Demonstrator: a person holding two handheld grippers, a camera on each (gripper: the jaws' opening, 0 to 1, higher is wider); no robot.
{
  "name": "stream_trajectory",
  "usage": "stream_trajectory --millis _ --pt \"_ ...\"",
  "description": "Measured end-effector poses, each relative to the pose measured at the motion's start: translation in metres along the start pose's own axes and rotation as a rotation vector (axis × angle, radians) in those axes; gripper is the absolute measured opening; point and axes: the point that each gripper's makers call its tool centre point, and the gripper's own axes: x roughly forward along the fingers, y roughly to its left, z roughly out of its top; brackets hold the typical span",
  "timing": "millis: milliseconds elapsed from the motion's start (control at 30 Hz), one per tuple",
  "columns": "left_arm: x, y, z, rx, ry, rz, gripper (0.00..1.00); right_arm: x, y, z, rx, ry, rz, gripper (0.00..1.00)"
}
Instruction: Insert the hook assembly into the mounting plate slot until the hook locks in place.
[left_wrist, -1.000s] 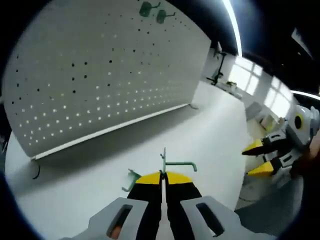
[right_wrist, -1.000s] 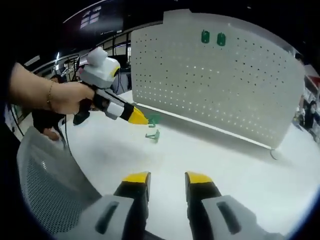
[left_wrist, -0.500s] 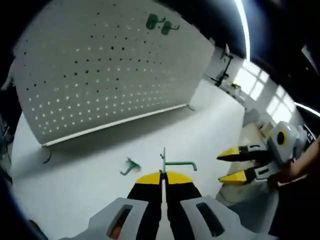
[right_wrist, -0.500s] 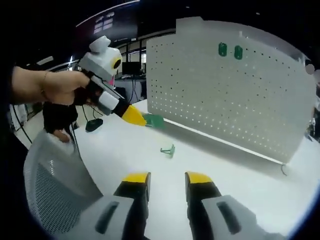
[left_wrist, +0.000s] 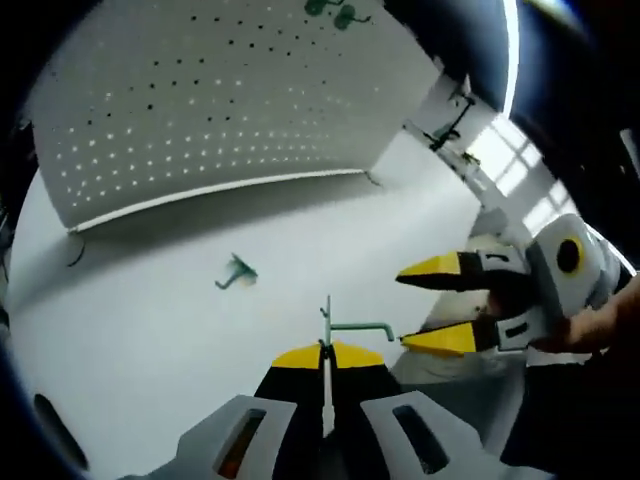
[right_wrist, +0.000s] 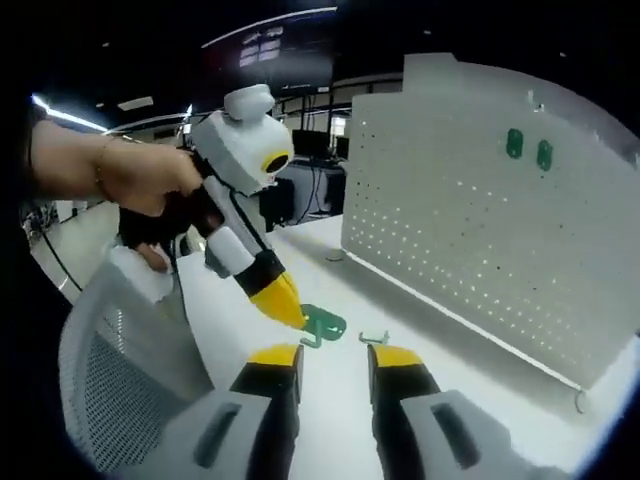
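My left gripper (left_wrist: 326, 350) is shut on a green hook assembly (left_wrist: 352, 326), whose bent wire sticks out past the yellow tips. In the right gripper view the left gripper (right_wrist: 285, 305) comes in from the left, held by a hand, with the green hook (right_wrist: 324, 324) at its tip. My right gripper (right_wrist: 333, 358) stands open with nothing between its jaws; in the left gripper view the right gripper (left_wrist: 432, 306) comes in from the right. The white perforated mounting plate (left_wrist: 220, 110) (right_wrist: 470, 240) stands upright on the table with two green hooks (left_wrist: 334, 12) (right_wrist: 528, 150) near its top. A loose green hook (left_wrist: 237, 273) (right_wrist: 372, 339) lies on the table.
The white table (left_wrist: 140, 320) runs up to the plate's foot. A grey mesh chair back (right_wrist: 110, 370) stands low on the left in the right gripper view. A dark wire hook (right_wrist: 580, 402) lies by the plate's right end. Windows (left_wrist: 510, 170) and desks lie beyond.
The left gripper has drawn back from the plate with its hook, closer to the right gripper. Both views have swung, so the plate sits farther off.
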Motion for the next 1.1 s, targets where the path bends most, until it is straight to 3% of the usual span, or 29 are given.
stream_trajectory --millis 300,433,767,800,933,1100 --pt "-0.005 -0.012 -0.010 0.002 0.088 -0.025 0.01 0.004 0.019 -0.005 -0.163 0.036 0.072 0.16" --pt "-0.005 -0.017 -0.013 0.001 0.107 -0.045 0.01 0.007 0.025 -0.004 -0.250 0.045 0.099 0.14" --pt "-0.008 -0.021 -0.016 -0.014 0.124 -0.070 0.01 0.009 0.030 -0.002 -0.359 0.044 0.116 0.04" --pt "-0.008 -0.021 -0.015 -0.026 0.118 -0.080 0.01 0.008 0.031 -0.001 -0.360 0.041 0.120 0.00" --pt "-0.008 -0.021 -0.014 -0.053 0.112 -0.093 0.01 0.008 0.029 0.000 -0.310 0.033 0.120 0.00" --pt "-0.007 -0.019 -0.013 -0.053 0.111 -0.091 0.01 0.008 0.028 -0.001 -0.195 0.036 0.127 0.00"
